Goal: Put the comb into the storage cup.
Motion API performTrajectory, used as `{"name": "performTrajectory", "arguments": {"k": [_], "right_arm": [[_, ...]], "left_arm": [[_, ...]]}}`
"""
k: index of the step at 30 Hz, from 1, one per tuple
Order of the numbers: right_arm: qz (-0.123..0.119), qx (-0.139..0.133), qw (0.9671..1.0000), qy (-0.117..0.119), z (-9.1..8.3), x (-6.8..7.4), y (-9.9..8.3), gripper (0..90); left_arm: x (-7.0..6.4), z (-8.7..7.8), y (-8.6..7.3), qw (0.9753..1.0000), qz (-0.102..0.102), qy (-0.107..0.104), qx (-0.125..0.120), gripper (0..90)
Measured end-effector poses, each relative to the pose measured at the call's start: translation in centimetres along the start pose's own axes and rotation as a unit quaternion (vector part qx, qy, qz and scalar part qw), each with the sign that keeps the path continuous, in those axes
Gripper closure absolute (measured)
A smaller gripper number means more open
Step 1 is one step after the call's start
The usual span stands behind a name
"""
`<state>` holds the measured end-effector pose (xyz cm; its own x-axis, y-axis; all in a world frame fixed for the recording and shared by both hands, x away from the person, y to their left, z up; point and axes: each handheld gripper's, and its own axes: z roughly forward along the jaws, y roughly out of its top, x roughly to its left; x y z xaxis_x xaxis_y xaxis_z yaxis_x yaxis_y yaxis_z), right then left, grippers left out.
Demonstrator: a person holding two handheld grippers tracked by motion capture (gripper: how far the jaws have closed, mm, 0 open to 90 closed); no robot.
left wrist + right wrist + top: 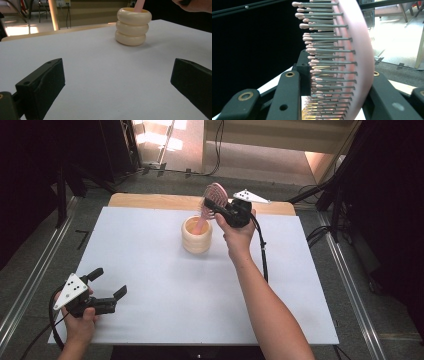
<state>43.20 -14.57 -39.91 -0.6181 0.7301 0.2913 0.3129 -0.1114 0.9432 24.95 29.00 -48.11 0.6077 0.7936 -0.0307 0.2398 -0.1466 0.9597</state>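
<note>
A pink hairbrush (216,195) with grey, pink-tipped bristles stands tilted, its handle down inside a cream ribbed cup (197,236) at the table's middle back. My right gripper (209,206) is shut on the brush head, just above and to the right of the cup. In the right gripper view the hairbrush (352,50) sits between the jaws of the right gripper (337,83), bristles toward the left jaw. My left gripper (110,281) rests open near the front left corner, nothing between its jaws. The left gripper view looks past the left gripper (117,82) to the cup (133,26) and the pink handle (139,5).
The white table top (150,285) has a wooden strip (150,200) along its back edge. Black stands and cables (320,235) ring the table on the floor. A hand (195,5) shows above the cup in the left gripper view.
</note>
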Motion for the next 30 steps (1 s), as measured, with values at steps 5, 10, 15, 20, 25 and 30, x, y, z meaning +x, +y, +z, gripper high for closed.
{"name": "performTrajectory", "arguments": {"k": [5, 10, 15, 20, 25, 30], "right_arm": [[0.002, 0.007, 1.0000, -0.001, 0.3, -0.1, -0.5, 62.4], [0.004, 0.012, 0.9999, -0.003, 0.5, -0.2, -1.0, 62.5], [0.005, 0.017, 0.9998, -0.002, 0.8, -0.2, -1.4, 62.4], [0.009, 0.021, 0.9997, -0.002, 1.0, -0.3, -1.8, 62.4], [0.012, 0.024, 0.9996, -0.004, 1.2, -0.4, -2.2, 62.4], [0.018, 0.029, 0.9994, -0.006, 1.4, -0.6, -2.7, 62.5]], "left_arm": [[0.0, 0.0, 0.0, 1.0000, -0.001, -0.001, 0.000, 0.1], [0.0, 0.0, 0.0, 1.0000, -0.001, -0.001, 0.001, 0.0], [0.0, 0.0, 0.0, 1.0000, -0.001, -0.001, 0.000, 0.0], [0.0, 0.0, 0.0, 1.0000, -0.002, -0.001, 0.001, 0.0], [0.0, 0.0, 0.0, 1.0000, -0.002, -0.001, 0.000, 0.1], [0.0, 0.0, 0.0, 1.0000, -0.001, -0.001, 0.001, 0.1]]}}
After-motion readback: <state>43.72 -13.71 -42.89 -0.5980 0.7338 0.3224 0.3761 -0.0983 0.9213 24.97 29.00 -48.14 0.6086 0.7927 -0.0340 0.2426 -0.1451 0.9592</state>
